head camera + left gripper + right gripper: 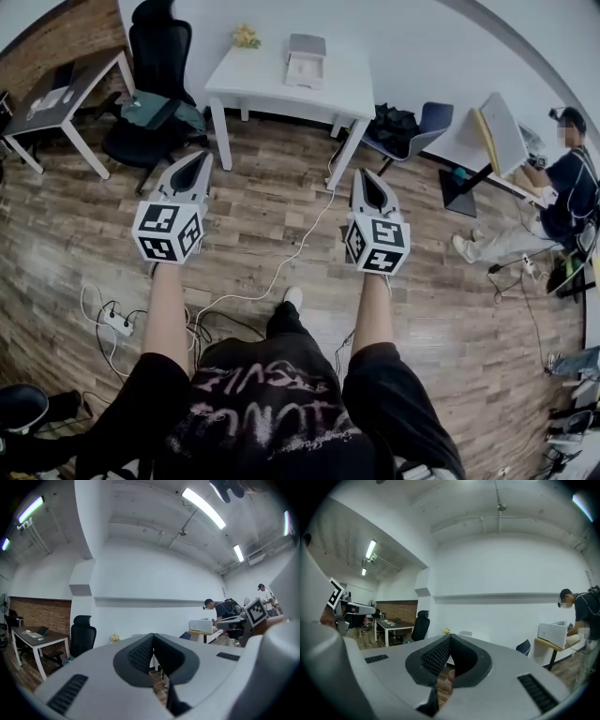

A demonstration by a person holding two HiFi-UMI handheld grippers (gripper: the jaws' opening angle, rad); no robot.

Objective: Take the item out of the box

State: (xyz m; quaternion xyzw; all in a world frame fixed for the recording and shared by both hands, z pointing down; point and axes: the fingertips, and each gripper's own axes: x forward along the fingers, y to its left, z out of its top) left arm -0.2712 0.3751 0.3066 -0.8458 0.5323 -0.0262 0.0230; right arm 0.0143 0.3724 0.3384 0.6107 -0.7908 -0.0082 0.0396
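Observation:
On the small white table (281, 89) ahead stands a white and grey box (306, 58), with a bunch of yellow flowers (246, 37) to its left. What is inside the box does not show. Both grippers are held above the wooden floor, well short of the table, pointing toward it. My left gripper (198, 159) has its jaws together with nothing between them, tips meeting in the left gripper view (153, 637). My right gripper (365, 175) is likewise shut and empty (450, 639). The flowers (447, 631) peek over the right gripper's jaws.
A black office chair (157, 42) and a dark desk (58, 92) stand at the left. A blue chair (424, 124) and another desk (497, 131) with a seated person (562, 183) are at the right. A power strip (118, 324) and white cable (281, 267) lie on the floor.

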